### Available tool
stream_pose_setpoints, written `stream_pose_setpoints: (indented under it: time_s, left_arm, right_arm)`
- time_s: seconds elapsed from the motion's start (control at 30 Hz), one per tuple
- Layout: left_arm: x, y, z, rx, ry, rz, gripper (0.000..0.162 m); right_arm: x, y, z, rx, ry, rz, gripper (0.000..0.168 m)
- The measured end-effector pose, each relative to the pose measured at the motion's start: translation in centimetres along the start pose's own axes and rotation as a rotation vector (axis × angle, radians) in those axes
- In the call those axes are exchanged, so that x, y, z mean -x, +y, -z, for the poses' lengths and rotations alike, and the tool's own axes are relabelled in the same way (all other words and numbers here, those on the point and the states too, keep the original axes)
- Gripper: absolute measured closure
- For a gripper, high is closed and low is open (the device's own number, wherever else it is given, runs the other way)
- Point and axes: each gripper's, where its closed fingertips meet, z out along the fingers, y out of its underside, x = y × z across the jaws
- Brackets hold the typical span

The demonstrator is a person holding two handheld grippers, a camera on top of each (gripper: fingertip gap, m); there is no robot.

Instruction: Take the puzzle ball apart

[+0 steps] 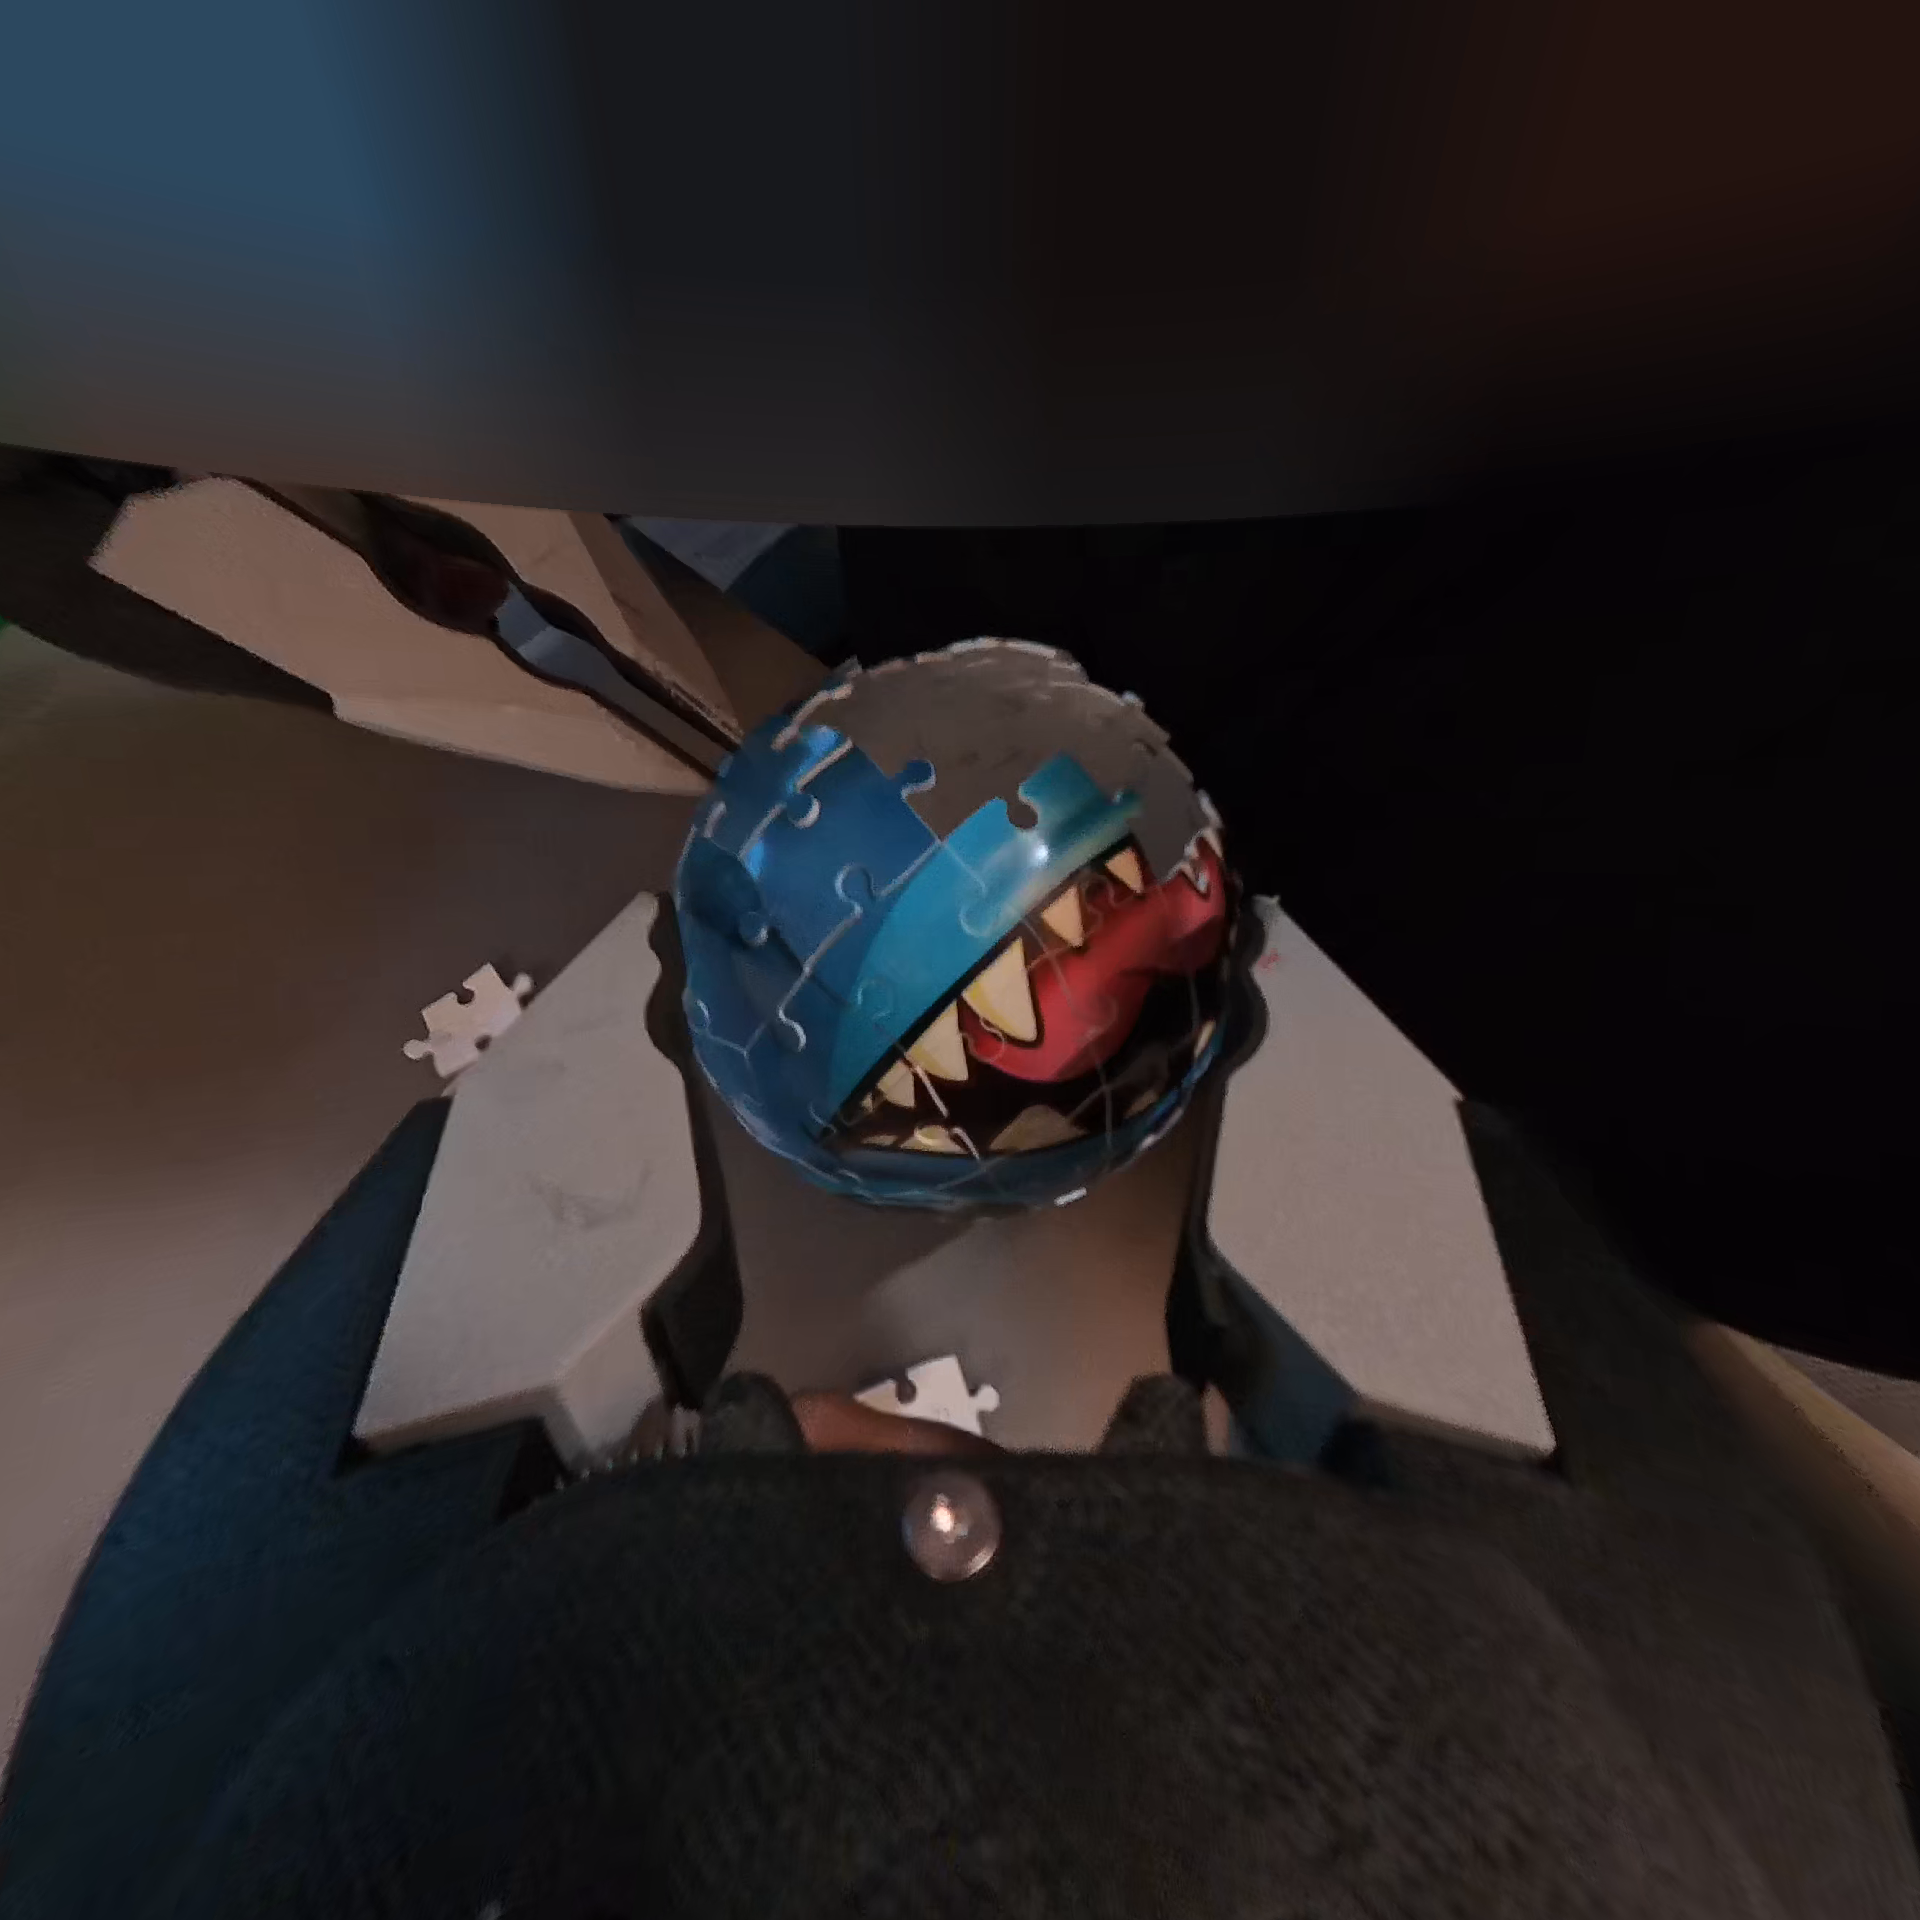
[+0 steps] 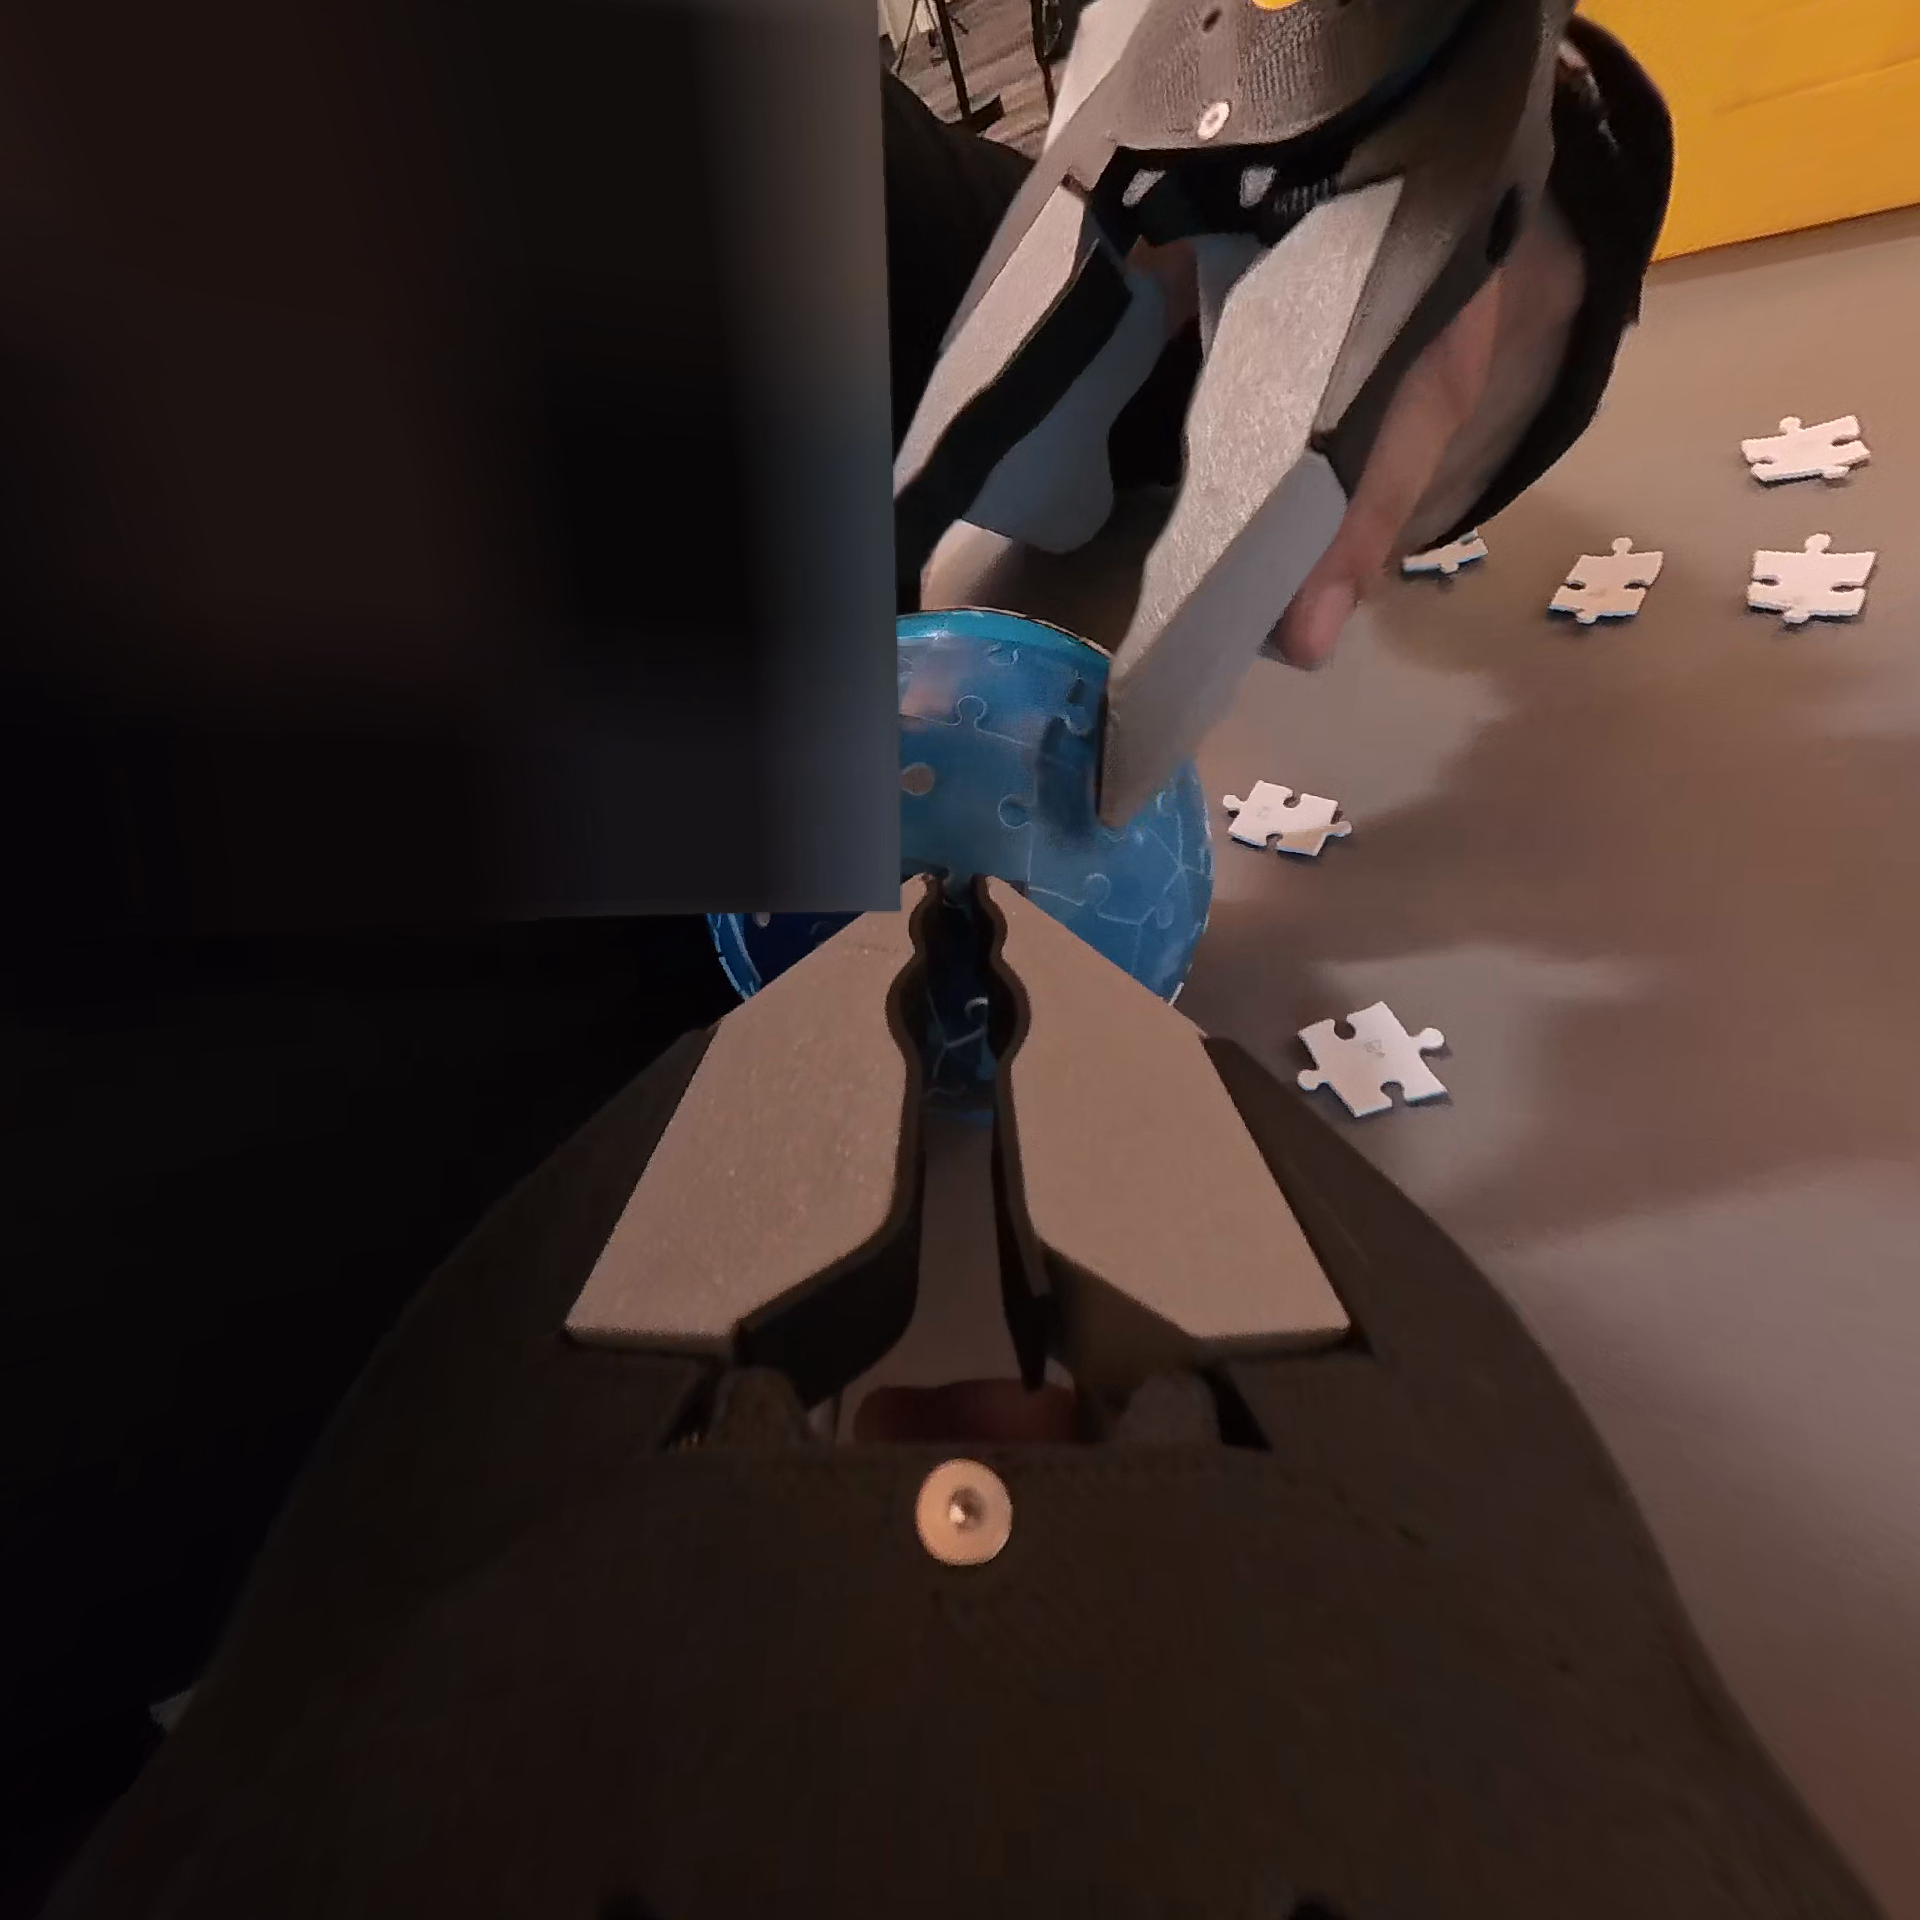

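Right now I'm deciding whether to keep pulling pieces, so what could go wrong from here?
1. The puzzle ball is already an open shell, clamped by the left gripper; squeezing might buckle it.
2. The right gripper looks nearly closed at the ball's edge; a hard tug could pop several pieces.
3. Loose pieces lie nearby and may get scattered.

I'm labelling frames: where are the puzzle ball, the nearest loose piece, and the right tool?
puzzle ball (image 1: 831, 935), left wrist view, on its blue shell.
loose piece (image 2: 1369, 1058), right wrist view, on its white middle.
right tool (image 2: 958, 883), right wrist view, between its tips.
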Motion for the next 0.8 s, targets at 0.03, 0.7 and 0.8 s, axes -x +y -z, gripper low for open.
stream_pose_setpoints:
  time_s: [0.03,0.7,0.8]
  left_arm:
    - [-0.1,-0.4,0.1,-0.019,-0.001,-0.014,0.060]
    - [-1.1,-1.6,-0.3,-0.047,0.070,-0.057,0.061]
    - [-1.2,-1.6,-0.3,-0.048,0.071,-0.058,0.060]
  right_arm:
    - [0.0,0.0,0.0,0.002,-0.002,-0.006,0.166]
    - [-0.1,-0.2,0.1,-0.003,0.014,-0.015,0.168]
    - [0.0,-0.2,0.0,-0.001,0.011,-0.018,0.168]
